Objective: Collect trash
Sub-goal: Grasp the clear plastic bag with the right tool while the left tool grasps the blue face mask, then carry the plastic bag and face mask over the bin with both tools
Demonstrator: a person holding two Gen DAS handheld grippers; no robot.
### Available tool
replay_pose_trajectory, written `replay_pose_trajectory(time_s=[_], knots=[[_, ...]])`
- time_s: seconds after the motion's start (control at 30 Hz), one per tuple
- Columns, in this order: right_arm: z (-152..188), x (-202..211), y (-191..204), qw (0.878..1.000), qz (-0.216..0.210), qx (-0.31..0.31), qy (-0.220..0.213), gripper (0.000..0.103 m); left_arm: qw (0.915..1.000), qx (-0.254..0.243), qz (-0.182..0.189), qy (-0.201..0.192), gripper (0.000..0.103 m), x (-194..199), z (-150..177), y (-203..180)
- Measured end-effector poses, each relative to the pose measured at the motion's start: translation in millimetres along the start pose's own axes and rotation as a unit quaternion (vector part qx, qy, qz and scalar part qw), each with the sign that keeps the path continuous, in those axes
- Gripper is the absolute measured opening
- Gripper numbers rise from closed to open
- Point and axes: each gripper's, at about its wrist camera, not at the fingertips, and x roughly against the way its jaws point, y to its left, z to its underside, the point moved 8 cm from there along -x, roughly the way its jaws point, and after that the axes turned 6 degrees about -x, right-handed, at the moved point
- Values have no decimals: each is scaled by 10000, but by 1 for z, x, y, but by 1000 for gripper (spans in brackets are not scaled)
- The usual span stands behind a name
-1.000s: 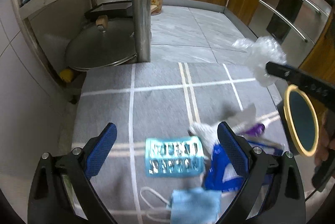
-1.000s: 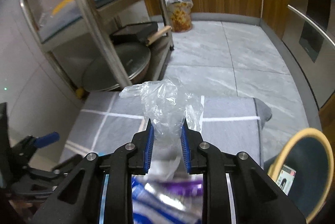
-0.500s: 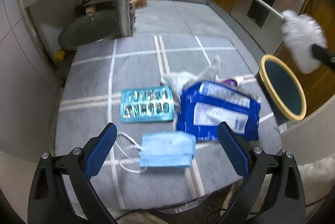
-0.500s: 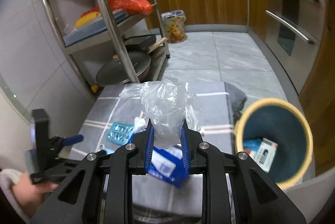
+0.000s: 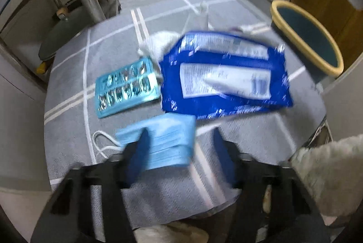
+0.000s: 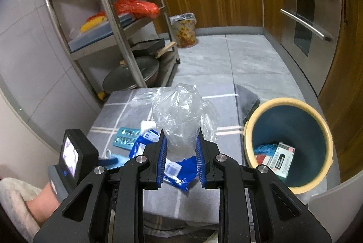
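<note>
A: Since half a second ago, your left hand-held gripper has pulled back toward you and narrowed somewhat, and your right hand-held gripper has risen, bringing more of the bin into its view.

B: What is each one doing?

A: Your right one is clamped on the crumpled clear plastic bag, which sticks up above the blue pads. Your left one holds nothing; its jaws stand apart, blurred, over the near edge of the light blue face mask.

B: And the rest of the trash?

A: On the grey gridded desk, just beyond the mask, you have the teal blister pack on the left and the large blue wrapper on the right, their edges nearly touching. A white crumpled tissue sits behind both.

B: The bin?

A: The yellow-rimmed bin stands just off the desk's right side. Inside it you can see a small printed box and something blue.
</note>
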Motion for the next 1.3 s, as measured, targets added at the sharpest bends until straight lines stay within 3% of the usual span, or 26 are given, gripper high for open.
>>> replay_pose_trajectory(time_s=[0.1,0.27,0.47,0.7,1.07,1.3], knots=[[-4,-6,2,10000,-53,-42,7,25,9999,127,-54,-59,27,6,-1,11],[-9,-13,4,9998,-134,-120,10,25,9990,217,-202,-321,25,31,-7,26],[-19,-8,-1,9989,-250,-383,-90,25,9920,395,-326,-1152,25,84,-38,35],[-27,6,-31,9974,-145,-671,-225,25,9817,422,-102,-1857,25,118,-80,17],[-30,25,-119,9909,313,-1245,-410,25,9656,-98,796,-2474,25,144,-149,-89],[-20,24,-187,9844,756,-1558,-320,25,9591,-666,1170,-2489,25,127,-179,-166]])
